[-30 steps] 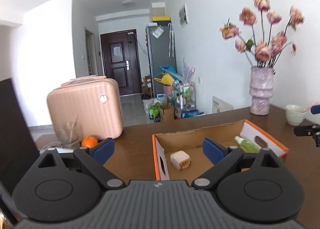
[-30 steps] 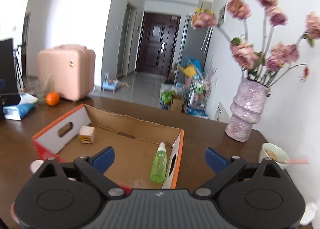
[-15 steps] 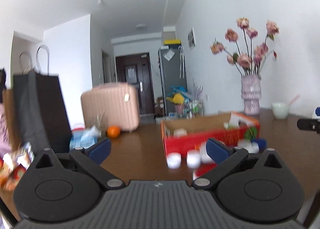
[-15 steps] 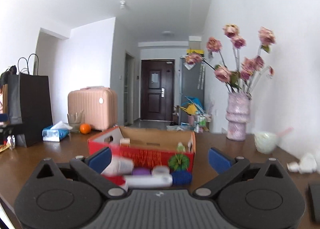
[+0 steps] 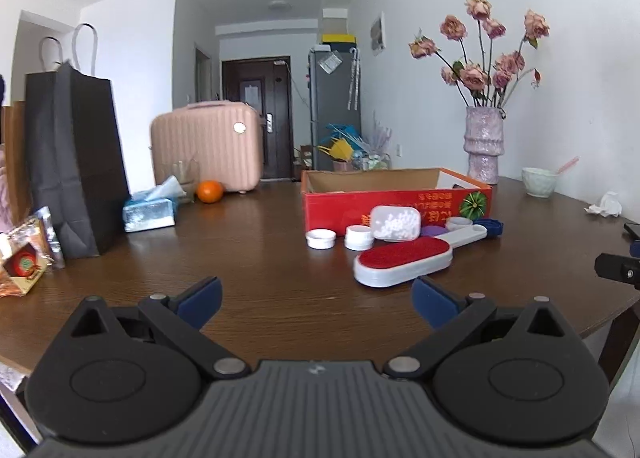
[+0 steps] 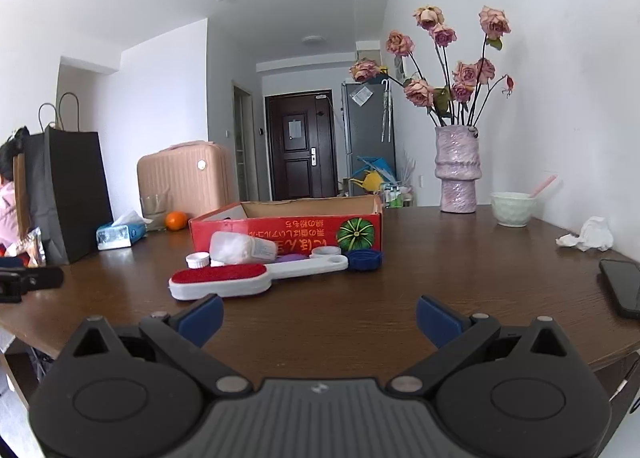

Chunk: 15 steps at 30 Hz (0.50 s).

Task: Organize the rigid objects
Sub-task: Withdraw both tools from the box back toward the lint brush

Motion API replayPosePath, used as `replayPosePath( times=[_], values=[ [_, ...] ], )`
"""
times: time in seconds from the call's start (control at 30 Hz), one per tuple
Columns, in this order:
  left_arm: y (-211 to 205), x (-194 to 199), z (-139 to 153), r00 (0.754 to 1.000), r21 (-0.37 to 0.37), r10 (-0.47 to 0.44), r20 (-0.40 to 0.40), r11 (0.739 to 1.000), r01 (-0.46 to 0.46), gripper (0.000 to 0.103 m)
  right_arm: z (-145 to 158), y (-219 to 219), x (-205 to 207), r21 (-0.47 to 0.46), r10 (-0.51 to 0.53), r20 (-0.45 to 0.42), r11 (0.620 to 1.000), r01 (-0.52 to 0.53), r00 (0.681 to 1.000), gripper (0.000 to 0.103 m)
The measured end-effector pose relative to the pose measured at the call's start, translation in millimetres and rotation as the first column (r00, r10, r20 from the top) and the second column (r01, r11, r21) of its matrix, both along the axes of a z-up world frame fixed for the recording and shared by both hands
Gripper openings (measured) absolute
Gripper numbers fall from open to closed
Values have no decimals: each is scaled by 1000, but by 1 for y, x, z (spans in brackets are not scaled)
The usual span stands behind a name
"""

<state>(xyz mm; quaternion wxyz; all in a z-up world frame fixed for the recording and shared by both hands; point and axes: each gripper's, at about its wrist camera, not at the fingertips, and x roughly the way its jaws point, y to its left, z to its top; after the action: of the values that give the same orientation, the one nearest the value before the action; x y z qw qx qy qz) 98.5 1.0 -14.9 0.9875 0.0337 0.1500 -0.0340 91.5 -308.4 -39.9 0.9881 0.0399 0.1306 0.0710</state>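
Brown table (image 5: 260, 258), phone (image 6: 620, 290) only in right view; both hand-held grippers (image 5: 316, 300) (image 6: 318, 314) wide apart, empty

Dark wooden table (image 5: 256, 258), bearing: red cardboard box (image 5: 396, 201) at 1 o'clock; lint brush (image 5: 404, 260), white caps (image 5: 320, 238), blue cap (image 6: 364, 259) before it; tissue pack (image 5: 150, 211), orange (image 5: 209, 191), black bag (image 5: 76, 161) toward 10; vase (image 6: 458, 169), bowl (image 6: 513, 208), phone (image 6: 622, 292) toward 2.

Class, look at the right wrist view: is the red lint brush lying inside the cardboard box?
No. The red lint brush lies on the bare table in front of the cardboard box, outside its red wall.
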Motion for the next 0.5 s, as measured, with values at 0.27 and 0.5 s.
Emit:
replayPosePath(
  times=[0.27, 0.5],
  values=[
    [-31, 58, -6, 998, 26, -50, -43, 998, 51, 103, 6, -2, 52, 0, 5, -54, 1000, -5, 999, 101],
    [-33, 126, -9, 993, -9, -34, -112, 999, 33, 103, 4, -13, 128, 70, 10, -161, 998, 2, 987, 84]
  ],
)
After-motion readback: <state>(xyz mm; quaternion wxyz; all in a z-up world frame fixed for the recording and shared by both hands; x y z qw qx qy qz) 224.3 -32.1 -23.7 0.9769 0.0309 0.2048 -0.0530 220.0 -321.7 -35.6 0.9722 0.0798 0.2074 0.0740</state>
